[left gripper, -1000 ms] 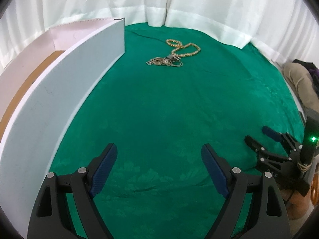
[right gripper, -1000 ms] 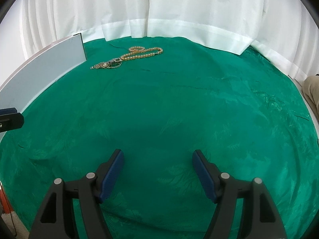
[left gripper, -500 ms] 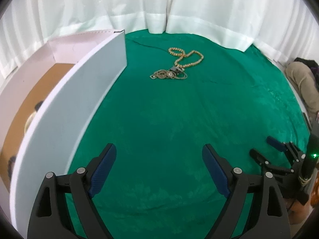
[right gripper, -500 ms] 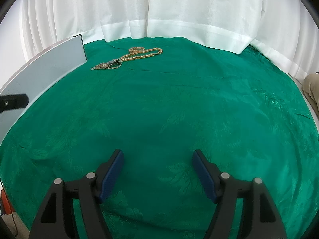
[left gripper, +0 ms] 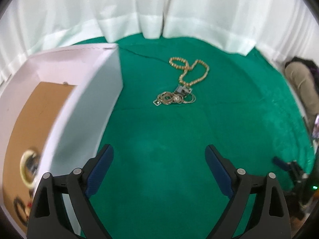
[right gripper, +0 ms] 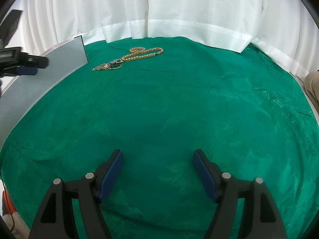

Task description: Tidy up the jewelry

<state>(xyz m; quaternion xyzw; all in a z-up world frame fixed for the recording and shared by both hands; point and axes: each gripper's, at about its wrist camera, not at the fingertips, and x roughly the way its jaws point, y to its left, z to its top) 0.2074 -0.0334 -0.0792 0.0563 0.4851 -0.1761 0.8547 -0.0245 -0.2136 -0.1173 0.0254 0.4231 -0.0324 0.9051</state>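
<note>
At far left our box (left gripper: 95, 107) hides most of its blurred contents. Our left gripper (left gripper: 159, 155), its jaws just widened, stands empty. The necklace (left gripper: 189, 73) lies ahead on the cloth (left gripper: 159, 135). Our right gripper (right gripper: 158, 159) gapes empty.

You have a patterned green cloth (right gripper: 179, 103) covering the table, white curtains (right gripper: 179, 6) hanging behind it, and at the right edge a blurred beige fabric bundle (left gripper: 299, 83) beside it.
</note>
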